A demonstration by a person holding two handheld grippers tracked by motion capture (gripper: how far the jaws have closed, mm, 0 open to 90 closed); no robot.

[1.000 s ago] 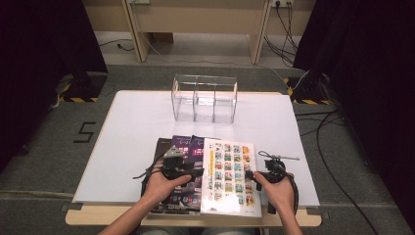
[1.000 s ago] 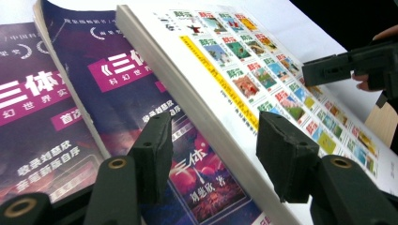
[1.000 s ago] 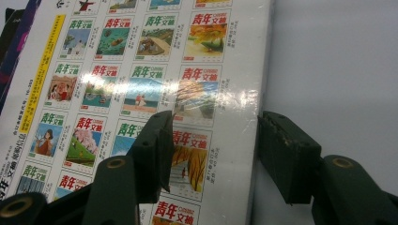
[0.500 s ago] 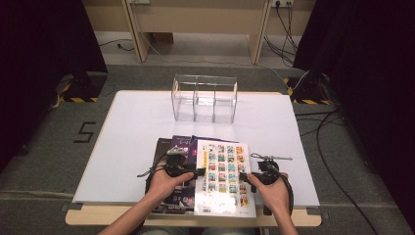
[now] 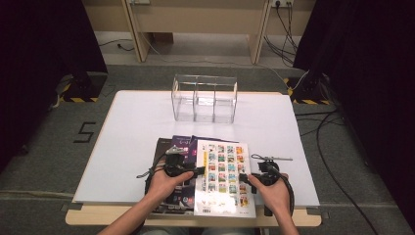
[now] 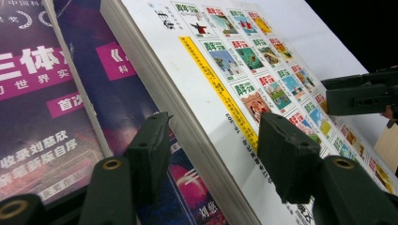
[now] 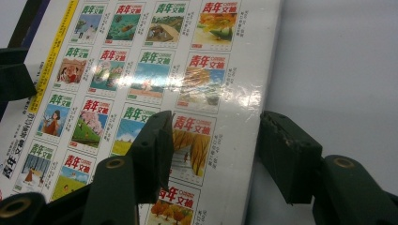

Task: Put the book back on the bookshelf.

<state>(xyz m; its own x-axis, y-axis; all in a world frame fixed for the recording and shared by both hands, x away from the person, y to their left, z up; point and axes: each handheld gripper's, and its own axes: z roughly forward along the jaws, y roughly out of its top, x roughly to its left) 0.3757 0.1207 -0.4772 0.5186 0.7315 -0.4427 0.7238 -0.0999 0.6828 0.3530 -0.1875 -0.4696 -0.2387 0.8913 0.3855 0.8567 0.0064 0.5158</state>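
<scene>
White table (image 5: 137,127); left gripper (image 5: 188,170) and right gripper (image 5: 254,179) straddle white magazine's (image 5: 222,176) opposite edges, jaws wide, not clamping. Risk: uneven squeeze, glossy cover slips, magazine drops.

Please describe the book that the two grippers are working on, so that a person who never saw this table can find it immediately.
On the white table, look at the near edge, in front of the clear three-part organizer. A small pile of books lies there between the left gripper and the right gripper. The white book is the top one, its cover a grid of small colourful pictures, while the dark purple books under it have plain dark covers.
</scene>
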